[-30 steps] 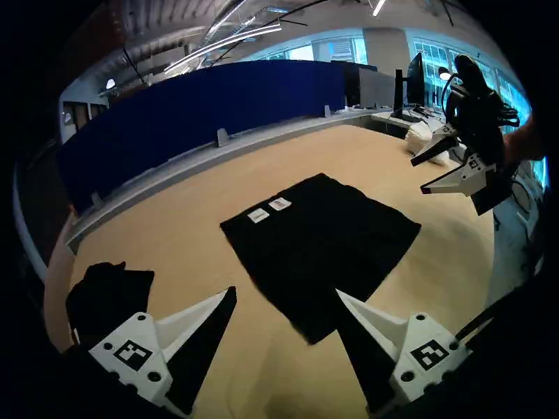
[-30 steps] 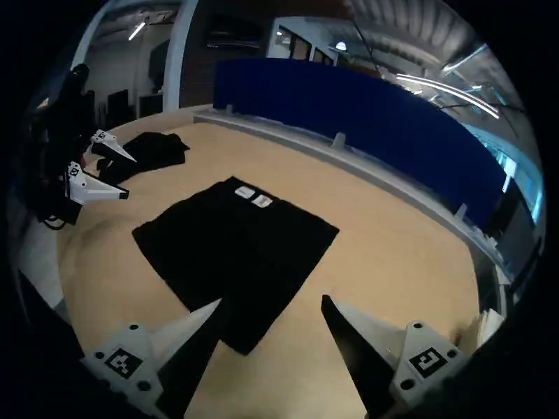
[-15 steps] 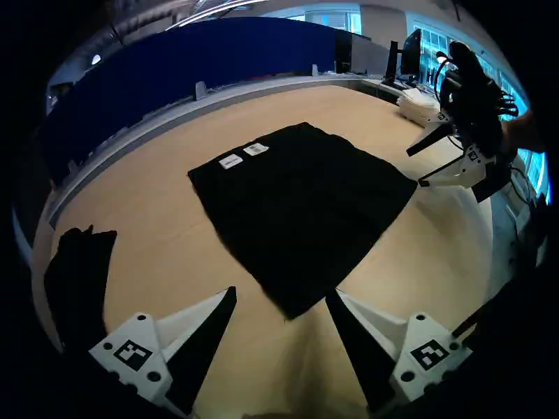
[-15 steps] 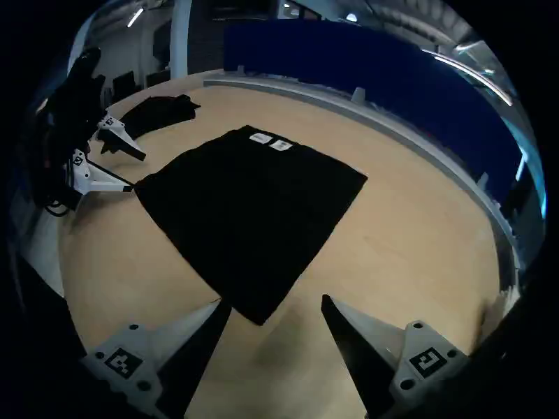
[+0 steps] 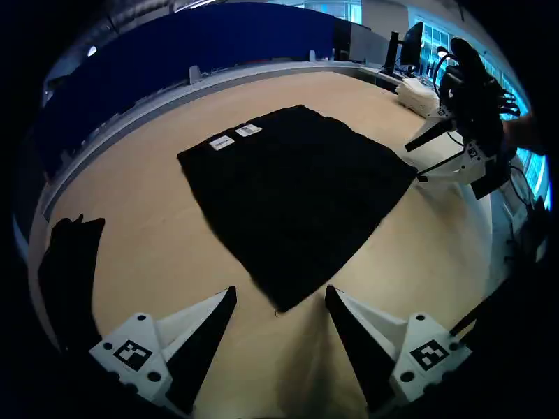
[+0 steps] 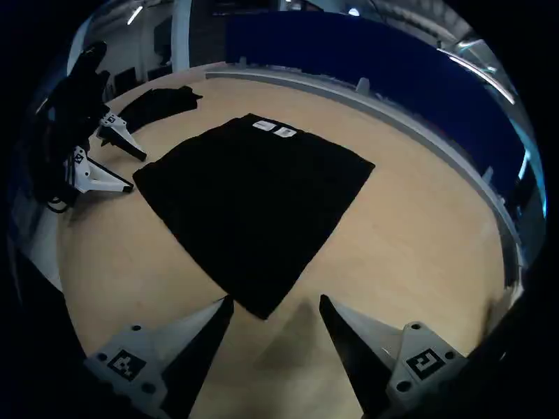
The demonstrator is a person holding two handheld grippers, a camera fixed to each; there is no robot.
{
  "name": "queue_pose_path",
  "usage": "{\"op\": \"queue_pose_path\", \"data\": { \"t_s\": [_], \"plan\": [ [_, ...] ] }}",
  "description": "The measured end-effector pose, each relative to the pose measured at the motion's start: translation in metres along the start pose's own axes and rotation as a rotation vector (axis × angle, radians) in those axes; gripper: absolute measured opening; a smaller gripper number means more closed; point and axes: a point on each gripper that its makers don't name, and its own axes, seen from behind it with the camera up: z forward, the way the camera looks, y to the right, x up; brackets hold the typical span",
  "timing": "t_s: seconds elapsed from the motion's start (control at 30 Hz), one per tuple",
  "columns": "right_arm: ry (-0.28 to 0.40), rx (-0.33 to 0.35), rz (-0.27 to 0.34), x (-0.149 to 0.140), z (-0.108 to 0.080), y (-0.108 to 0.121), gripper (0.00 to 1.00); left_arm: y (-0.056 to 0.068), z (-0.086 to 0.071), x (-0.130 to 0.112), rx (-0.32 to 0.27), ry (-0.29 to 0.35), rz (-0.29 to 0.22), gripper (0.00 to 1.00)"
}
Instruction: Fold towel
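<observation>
Hovering spread over black towel (image 5: 293,188) corners: left hand-held gripper (image 5: 280,289), right hand-held gripper (image 6: 276,299).

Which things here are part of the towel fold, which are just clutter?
Job: black towel, left gripper, right gripper, both open.
Lying about: dark cloth heap, white folded stack, monitor, blue partition.
</observation>
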Motion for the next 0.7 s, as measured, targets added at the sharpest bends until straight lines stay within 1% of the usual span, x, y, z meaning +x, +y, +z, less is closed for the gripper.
{"op": "queue_pose_path", "data": {
  "t_s": [0.1,0.17,0.33,0.43,0.53,0.7],
  "plan": [
    [-0.003,0.01,-0.006,-0.002,0.001,-0.003,0.89,0.004,0.001,-0.003,-0.011,-0.016,-0.001,0.93],
    [-0.004,0.018,-0.008,-0.002,0.003,-0.005,0.88,0.004,0.001,-0.003,-0.013,-0.019,-0.006,0.92],
    [-0.005,0.025,-0.008,-0.003,0.006,-0.007,0.82,0.004,0.003,-0.004,-0.005,-0.027,-0.012,0.88],
    [-0.003,0.033,-0.004,-0.004,0.007,-0.009,0.77,0.004,0.003,-0.004,-0.001,-0.031,-0.015,0.85],
    [-0.005,0.046,0.001,-0.004,0.007,-0.011,0.7,0.004,0.003,-0.004,0.003,-0.035,-0.02,0.8],
    [-0.009,0.069,0.007,-0.005,0.007,-0.016,0.56,0.006,0.003,-0.005,0.007,-0.048,-0.024,0.7]
  ]
}}
